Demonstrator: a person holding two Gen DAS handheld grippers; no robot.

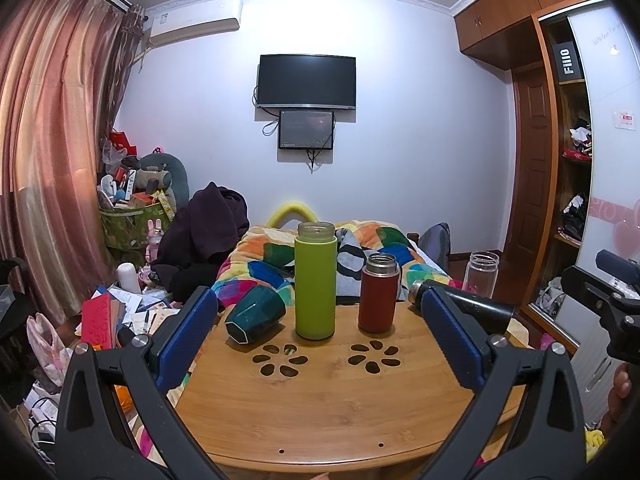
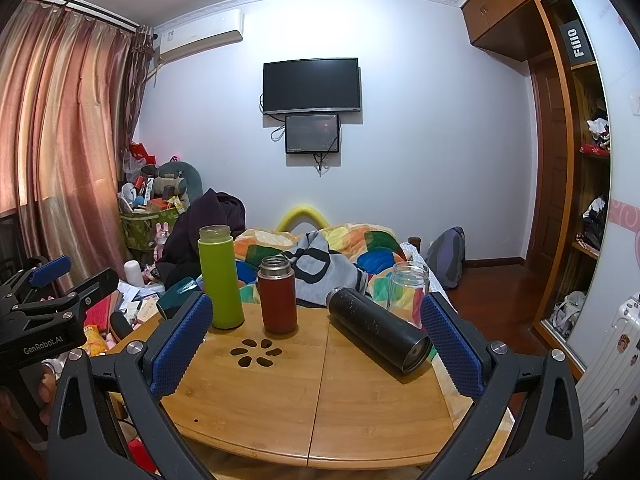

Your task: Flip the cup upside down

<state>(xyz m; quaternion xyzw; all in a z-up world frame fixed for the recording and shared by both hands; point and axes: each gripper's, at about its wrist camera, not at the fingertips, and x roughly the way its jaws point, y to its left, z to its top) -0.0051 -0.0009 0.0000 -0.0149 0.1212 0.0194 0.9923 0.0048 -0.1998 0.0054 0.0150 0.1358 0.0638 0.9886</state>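
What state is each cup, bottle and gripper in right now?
Teal cup: lying on its side.
Green bottle: upright, lid off.
Red bottle: upright, lid off.
Black bottle: lying on its side.
Glass jar: upright, open.
Left gripper: open.
Right gripper: open.

We count one dark green cup (image 1: 256, 318) on its side, three flasks — green (image 1: 315, 280), red (image 1: 379, 294), black (image 2: 378, 330) — and one glass jar (image 1: 482, 274).

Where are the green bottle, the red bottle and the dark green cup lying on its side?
green bottle (image 1: 315, 288), left wrist view, middle of its body
red bottle (image 1: 378, 300), left wrist view, middle of its red body
dark green cup (image 1: 256, 314), left wrist view, its side wall
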